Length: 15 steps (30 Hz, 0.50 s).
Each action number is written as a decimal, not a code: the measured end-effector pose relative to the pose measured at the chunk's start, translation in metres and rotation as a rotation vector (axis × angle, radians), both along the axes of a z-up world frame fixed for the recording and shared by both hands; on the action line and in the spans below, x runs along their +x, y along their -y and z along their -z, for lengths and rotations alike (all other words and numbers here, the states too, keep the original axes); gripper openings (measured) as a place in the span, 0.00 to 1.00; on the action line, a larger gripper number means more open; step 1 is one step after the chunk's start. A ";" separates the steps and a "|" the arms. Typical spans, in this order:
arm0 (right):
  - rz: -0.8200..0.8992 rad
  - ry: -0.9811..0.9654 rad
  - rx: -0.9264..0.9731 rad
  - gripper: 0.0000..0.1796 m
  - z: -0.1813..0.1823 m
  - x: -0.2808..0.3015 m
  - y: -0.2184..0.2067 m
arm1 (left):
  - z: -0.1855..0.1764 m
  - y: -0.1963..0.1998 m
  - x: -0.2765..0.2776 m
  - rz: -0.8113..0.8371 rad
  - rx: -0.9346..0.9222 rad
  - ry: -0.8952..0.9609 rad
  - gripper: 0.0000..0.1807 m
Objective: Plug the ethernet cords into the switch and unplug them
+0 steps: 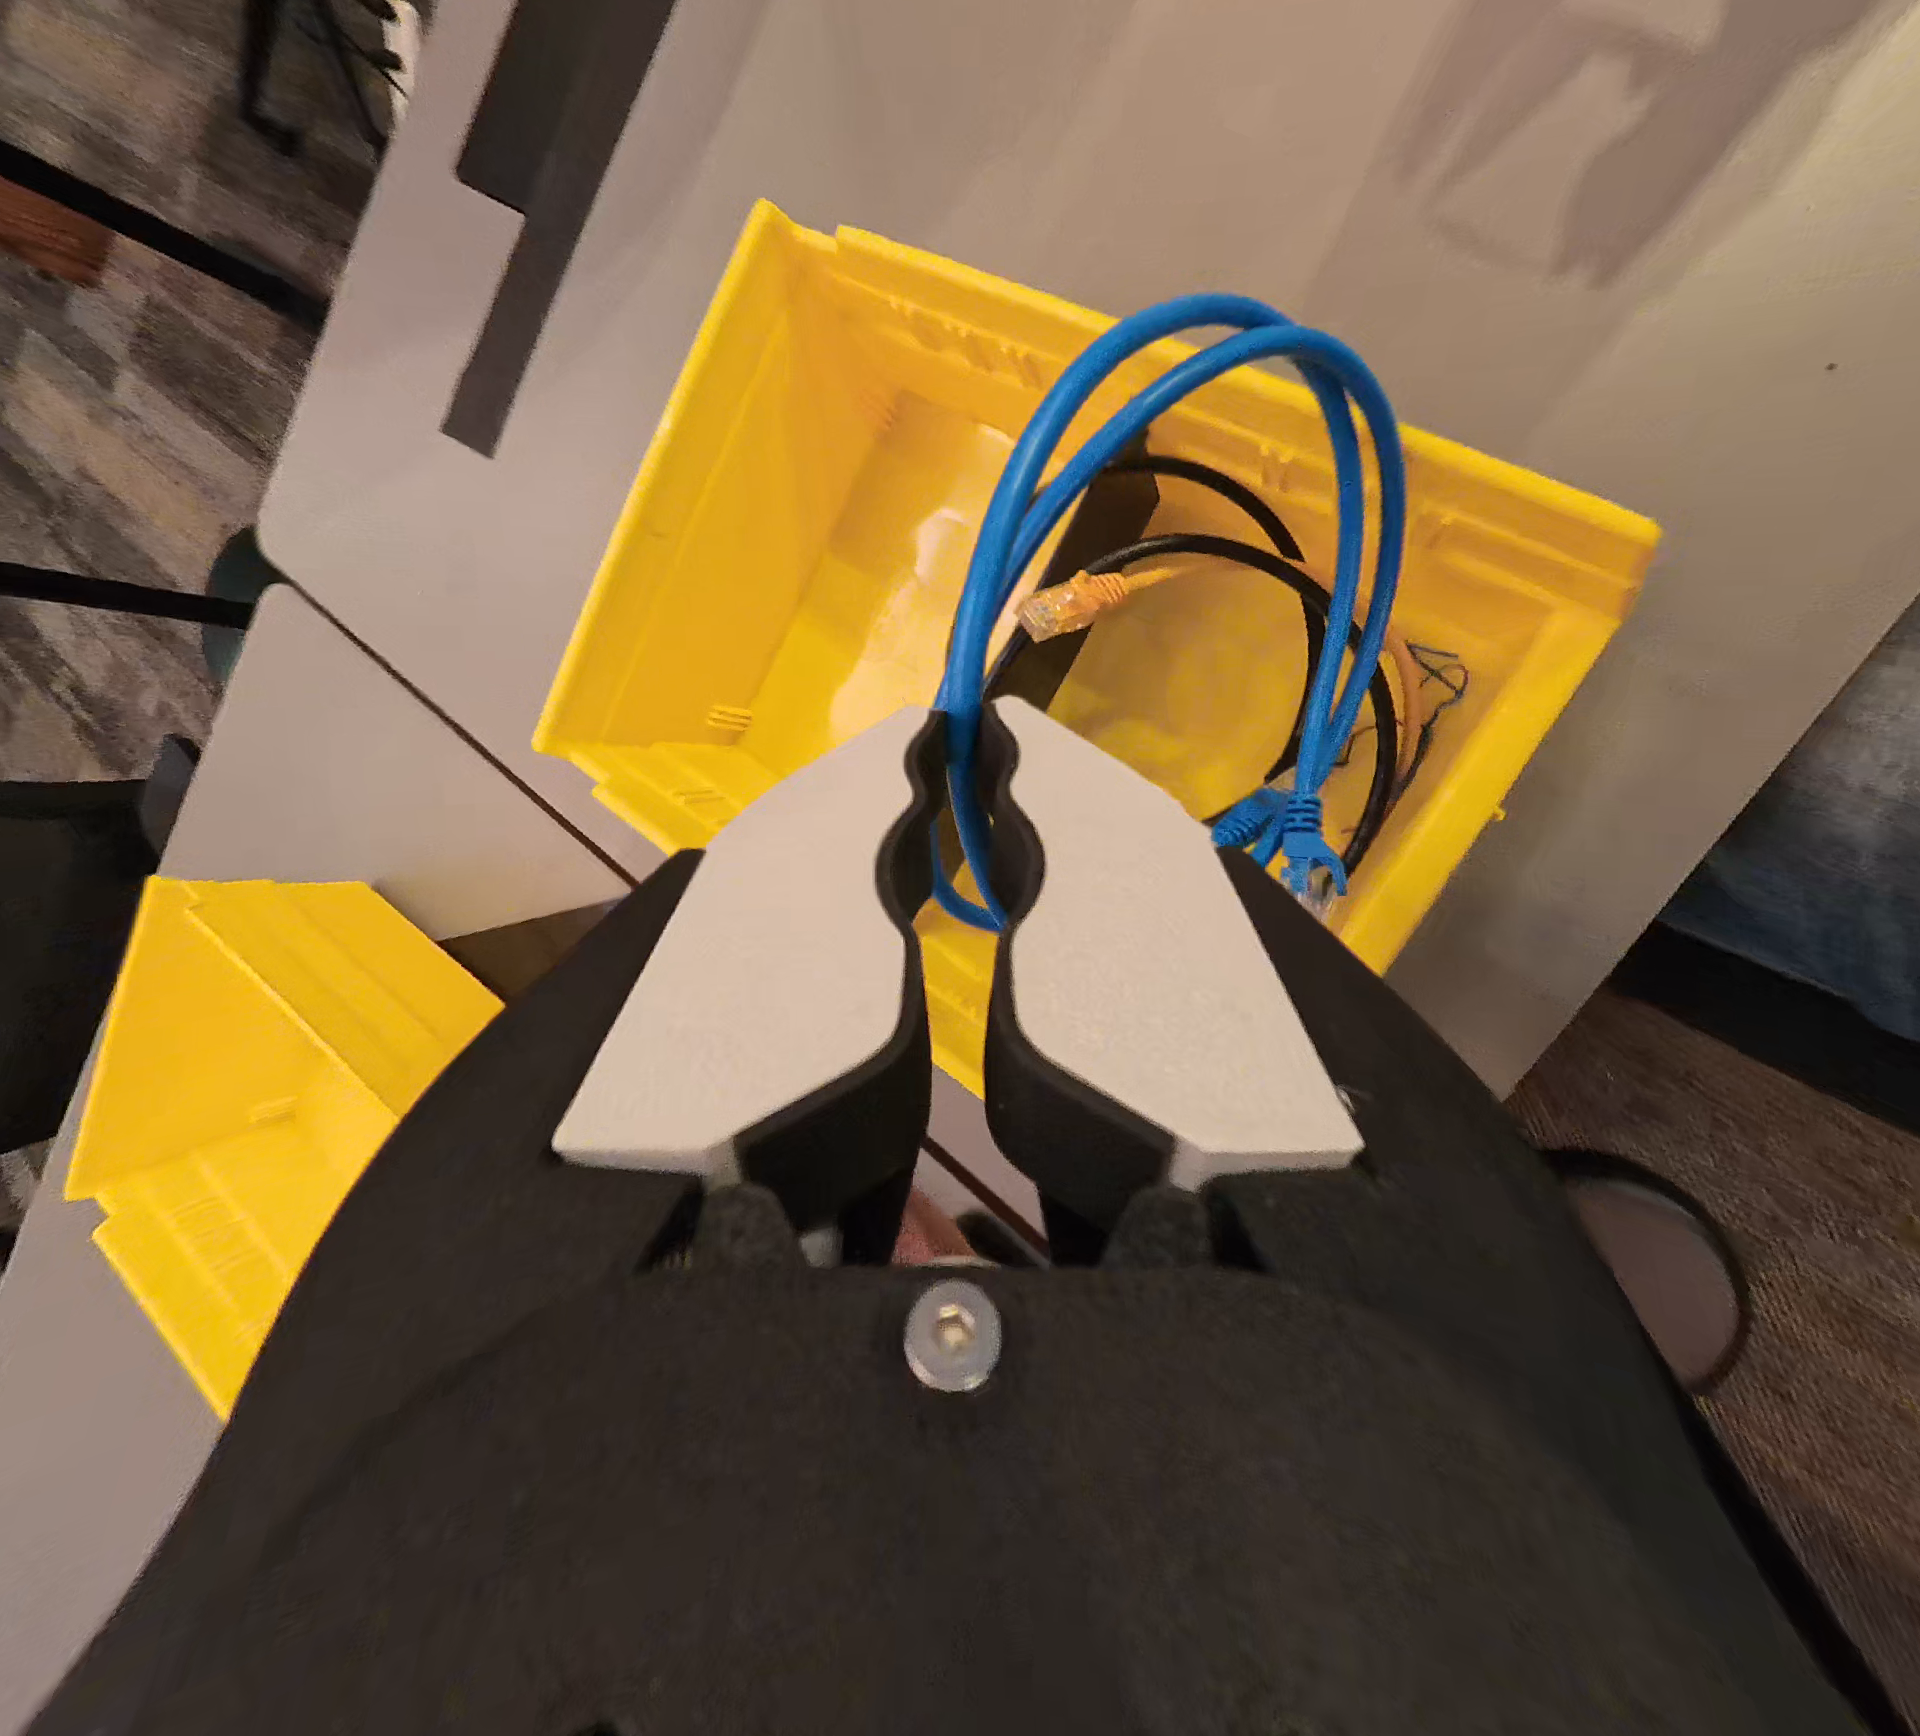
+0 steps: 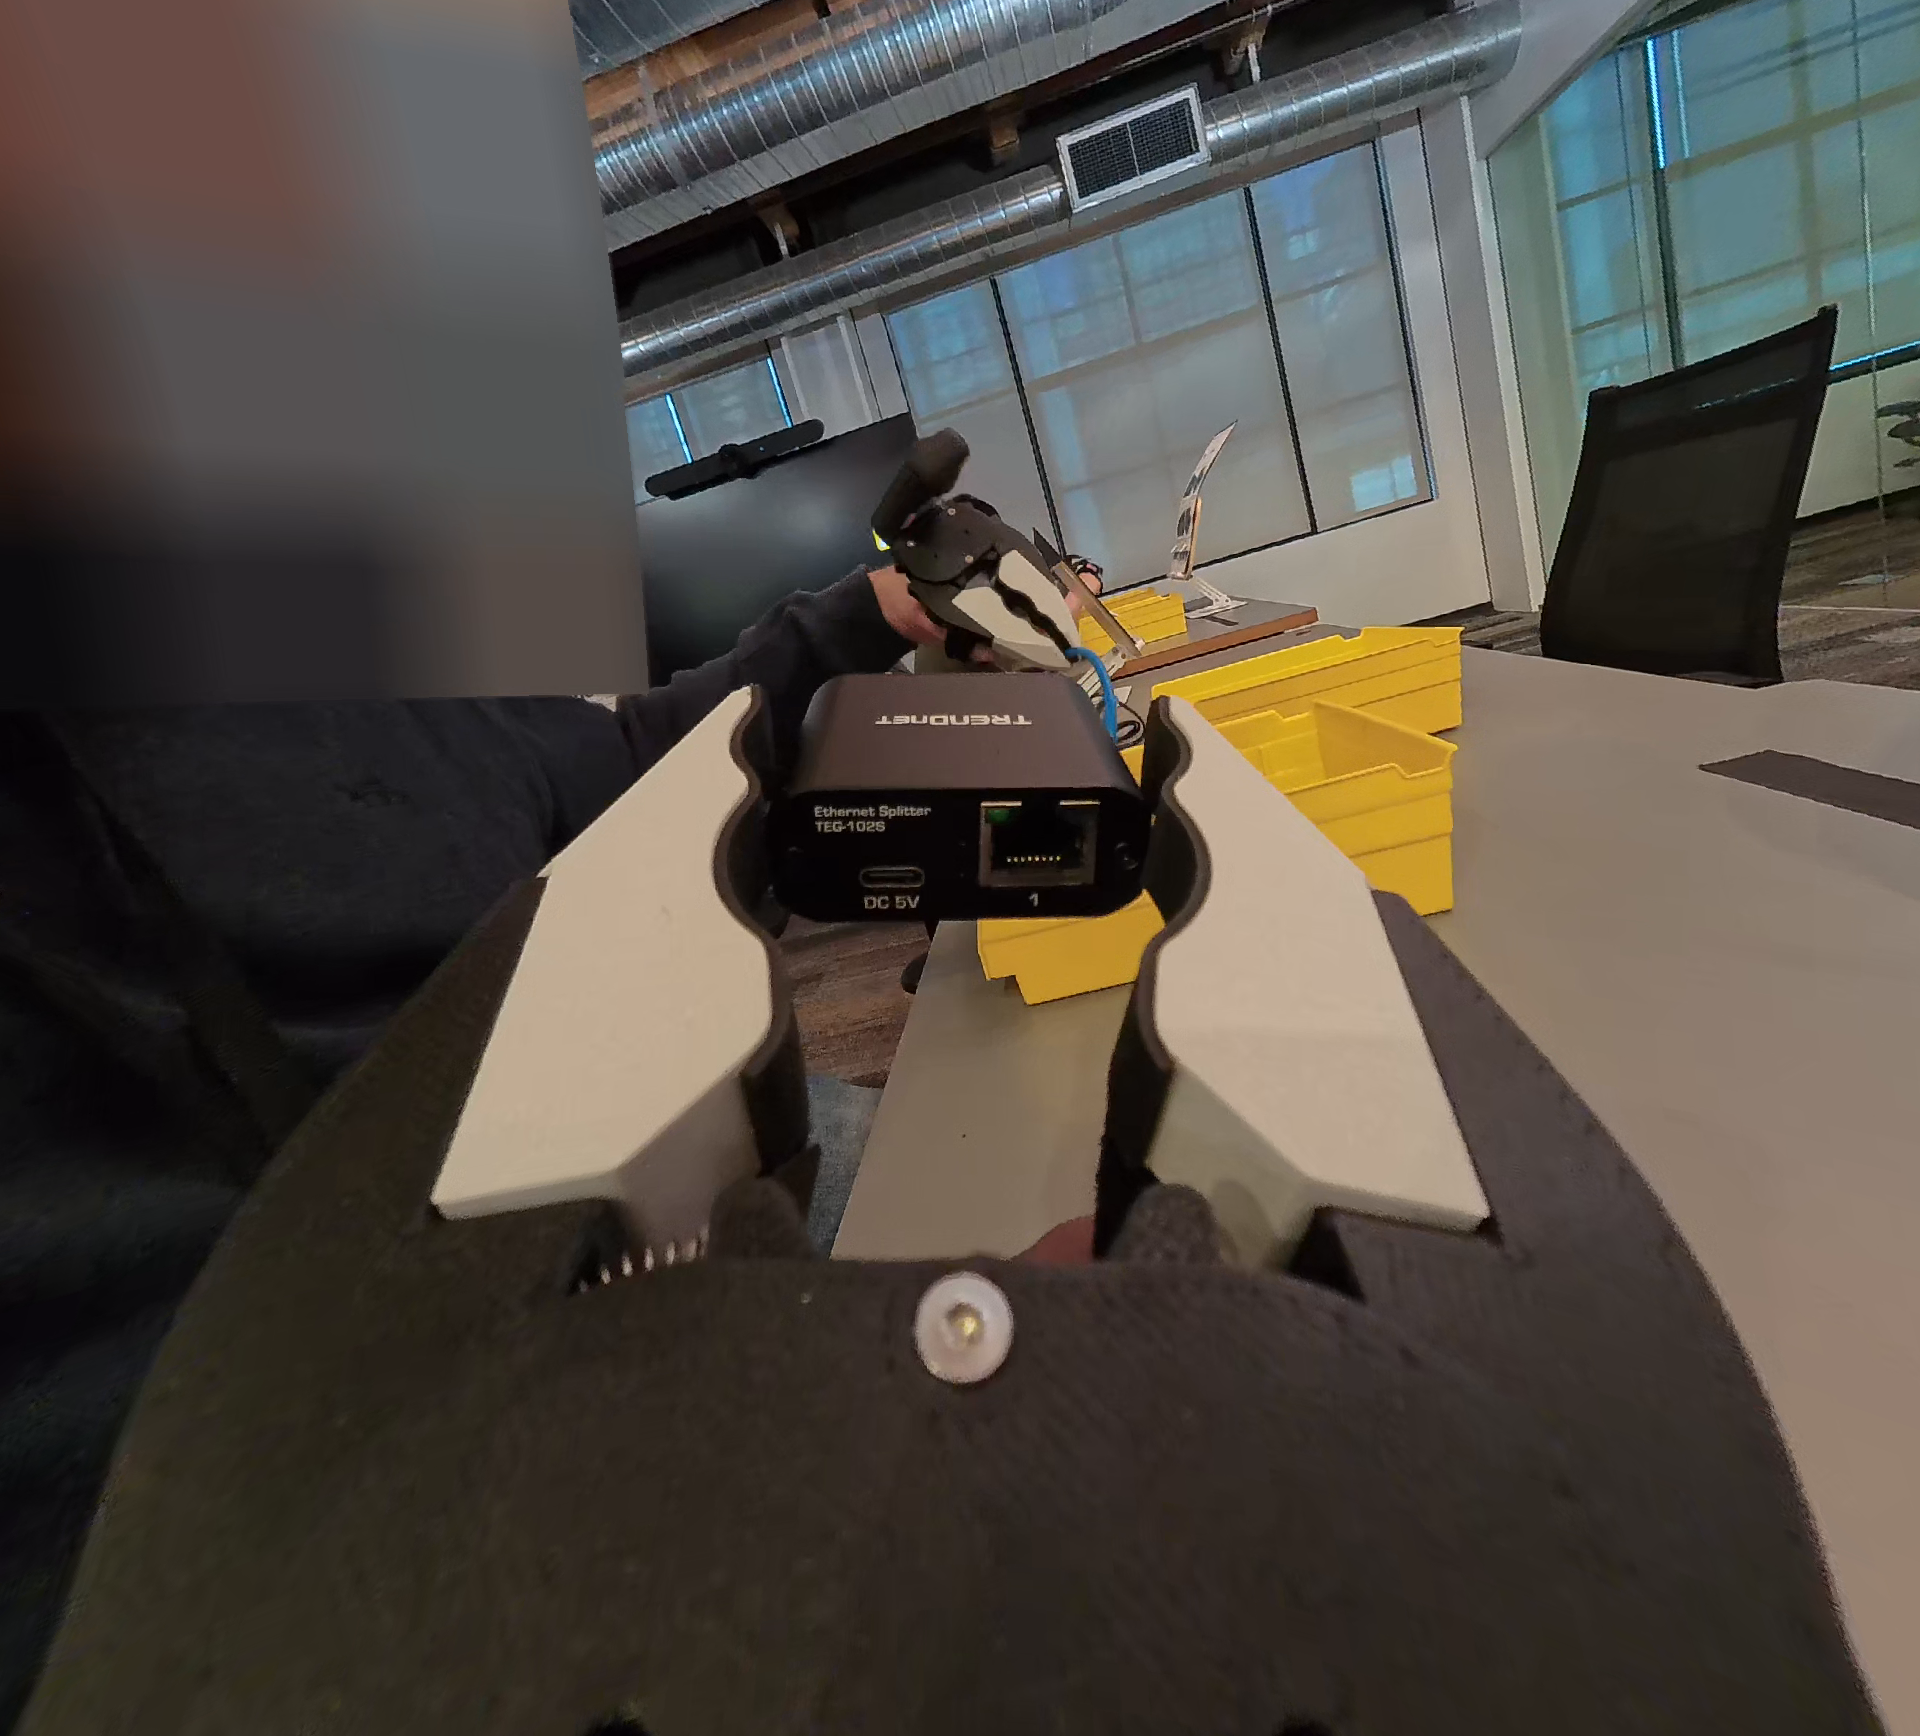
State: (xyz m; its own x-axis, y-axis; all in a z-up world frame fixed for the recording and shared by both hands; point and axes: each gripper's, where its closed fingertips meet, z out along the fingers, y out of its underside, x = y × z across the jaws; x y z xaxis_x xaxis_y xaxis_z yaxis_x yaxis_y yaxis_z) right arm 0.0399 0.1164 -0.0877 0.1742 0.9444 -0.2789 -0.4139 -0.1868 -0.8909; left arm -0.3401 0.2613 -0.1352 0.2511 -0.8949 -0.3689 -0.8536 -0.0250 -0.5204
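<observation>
Left hand-held gripper (image 1: 968,730) clamps blue cord (image 1: 1195,439); right hand-held gripper (image 2: 956,751) clamps white-lettered black switch (image 2: 961,803).

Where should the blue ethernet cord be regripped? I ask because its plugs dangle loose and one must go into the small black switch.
Probably just behind a blue plug's ribbed boot, pinched across its sides from above. The left gripper now clamps the blue ethernet cord mid-loop, so both plugs hang down over the yellow plastic bin, unaimed. The right gripper holds the small black switch.
</observation>
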 end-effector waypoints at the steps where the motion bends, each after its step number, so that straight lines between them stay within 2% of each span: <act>1: 0.001 0.000 0.001 0.39 0.000 0.000 0.000 | -0.005 0.000 -0.001 -0.008 0.010 0.016 0.03; 10: 0.011 0.000 0.005 0.39 -0.002 0.002 0.000 | -0.051 -0.001 -0.017 -0.093 0.148 0.088 0.03; 15: 0.025 0.004 0.012 0.39 -0.004 0.004 -0.001 | -0.086 0.008 0.003 -0.105 0.221 0.146 0.03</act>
State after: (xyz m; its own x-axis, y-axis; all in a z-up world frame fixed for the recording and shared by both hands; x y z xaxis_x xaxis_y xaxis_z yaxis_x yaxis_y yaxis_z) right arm 0.0434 0.1170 -0.0841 0.1985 0.9432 -0.2664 -0.4146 -0.1654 -0.8948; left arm -0.3373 0.2530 -0.0490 0.4029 -0.7632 -0.5051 -0.7676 0.0188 -0.6406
